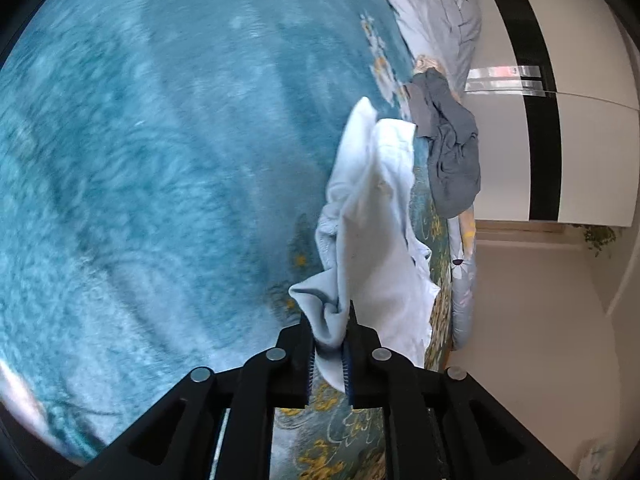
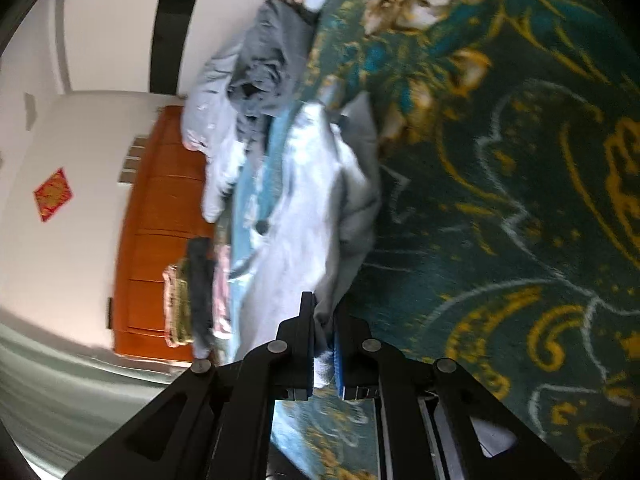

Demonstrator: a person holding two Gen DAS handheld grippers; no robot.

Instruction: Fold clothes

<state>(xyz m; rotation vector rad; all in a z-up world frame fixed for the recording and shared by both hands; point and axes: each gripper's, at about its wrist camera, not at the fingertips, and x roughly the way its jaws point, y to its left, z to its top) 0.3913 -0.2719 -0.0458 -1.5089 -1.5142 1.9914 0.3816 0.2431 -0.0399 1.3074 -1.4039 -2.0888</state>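
- My left claw [image 1: 330, 316] pinched a bunched edge of the pale blue garment [image 1: 372, 220] above the bed [image 1: 160, 140].
- My right claw [image 2: 324, 320] pinched another edge.
- Such shallow bites might have slipped under tension.

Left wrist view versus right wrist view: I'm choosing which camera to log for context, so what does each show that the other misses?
Only the left wrist view shows the plain fuzzy teal blanket filling its left side, and the left gripper shut on a bunched corner of the pale blue garment. Only the right wrist view shows the orange wooden cabinet, a red diamond decoration on the wall, a stack of folded clothes, and the right gripper shut on the garment. Both show the crumpled grey garment, the gold-flowered bedspread and the white wardrobe.
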